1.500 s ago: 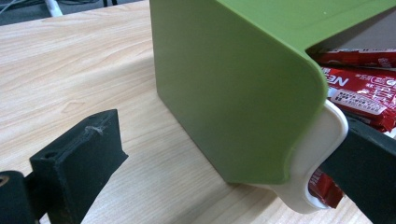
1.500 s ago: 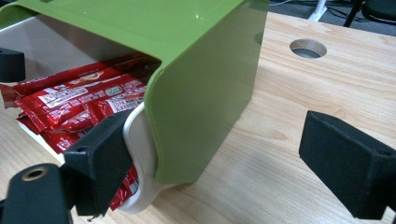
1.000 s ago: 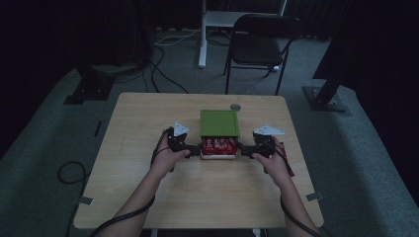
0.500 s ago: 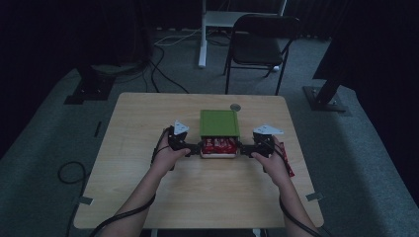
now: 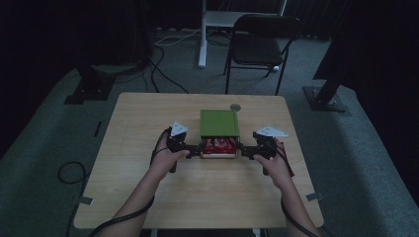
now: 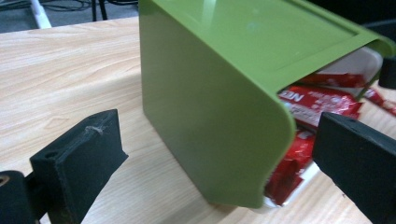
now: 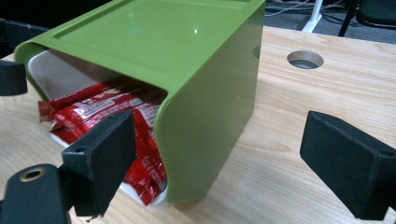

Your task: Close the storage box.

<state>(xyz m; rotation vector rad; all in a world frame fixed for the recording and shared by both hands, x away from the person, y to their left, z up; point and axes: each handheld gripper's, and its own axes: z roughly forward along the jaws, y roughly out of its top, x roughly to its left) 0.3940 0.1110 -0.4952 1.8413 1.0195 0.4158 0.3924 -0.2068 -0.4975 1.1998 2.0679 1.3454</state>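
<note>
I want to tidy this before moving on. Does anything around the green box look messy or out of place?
Yes. The red packets lie jumbled in the white tray and spill past the open front of the green box. Both grippers stand open at its sides.

Right claw (image 7: 224,158) gapes around green box (image 7: 187,70) sheltering red packets (image 7: 107,116).
</note>
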